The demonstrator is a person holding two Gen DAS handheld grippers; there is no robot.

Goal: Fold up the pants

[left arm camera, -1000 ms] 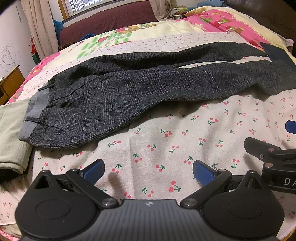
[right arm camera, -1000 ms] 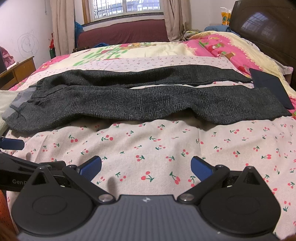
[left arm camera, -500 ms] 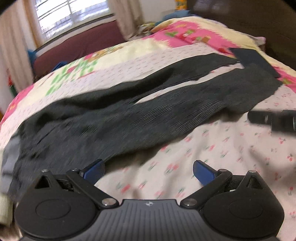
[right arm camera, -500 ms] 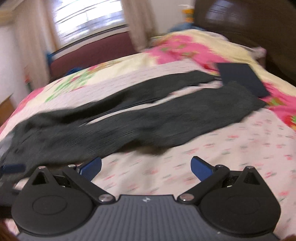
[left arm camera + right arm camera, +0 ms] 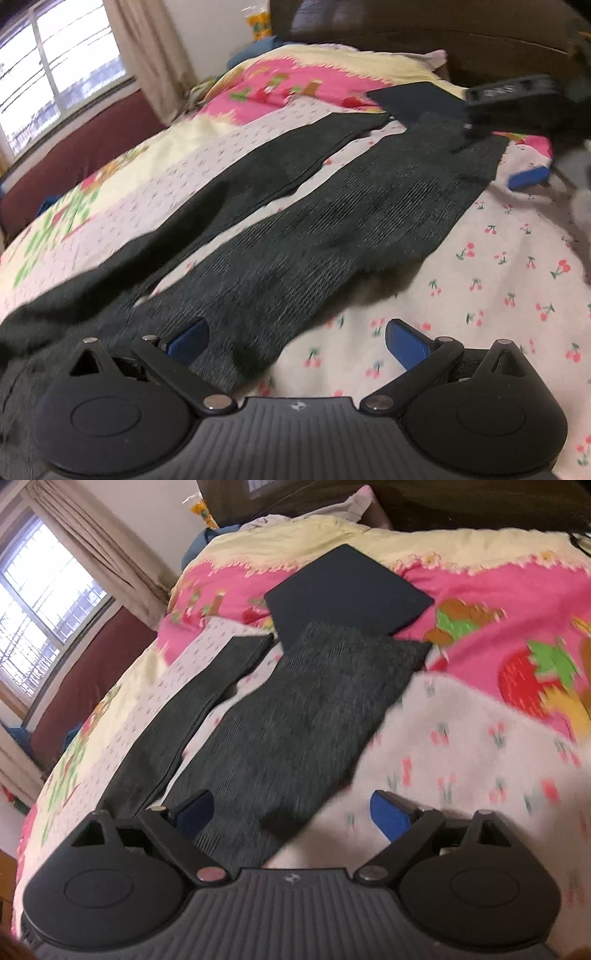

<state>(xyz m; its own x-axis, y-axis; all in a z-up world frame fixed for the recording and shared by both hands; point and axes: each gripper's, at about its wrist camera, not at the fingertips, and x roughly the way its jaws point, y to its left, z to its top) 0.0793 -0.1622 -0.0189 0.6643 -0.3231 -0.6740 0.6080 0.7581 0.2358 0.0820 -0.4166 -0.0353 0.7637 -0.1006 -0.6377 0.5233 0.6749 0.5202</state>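
The bed point(image 5: 498, 280) takes up nearly the whole of both views, under a cherry-print sheet with a pink strawberry quilt point(image 5: 517, 602) toward the dark headboard. The pants point(image 5: 332, 236) lie flat across it, both legs stretched out side by side toward the headboard end, a strip of sheet showing between them.

They look like soft, dark, ribbed or woven cloth — light, limp, likely to sag and drag on the sheet rather than slide cleanly. A pinch through both layers at the outer edge of the near leg, one grip near the cuff and one further up, seems the sound way to carry it over.

A dark flat rectangular object point(image 5: 347, 590) lies on the quilt touching the cuff of the near leg; it may catch the hem when that end is lifted.

The left claw point(image 5: 297, 341) stands released, nothing gripped, with the near leg's edge below it. The right claw point(image 5: 291, 816) is closing, wide yet, the leg's edge between its fingers but not pinched — in the left view it hangs over the cuff end.
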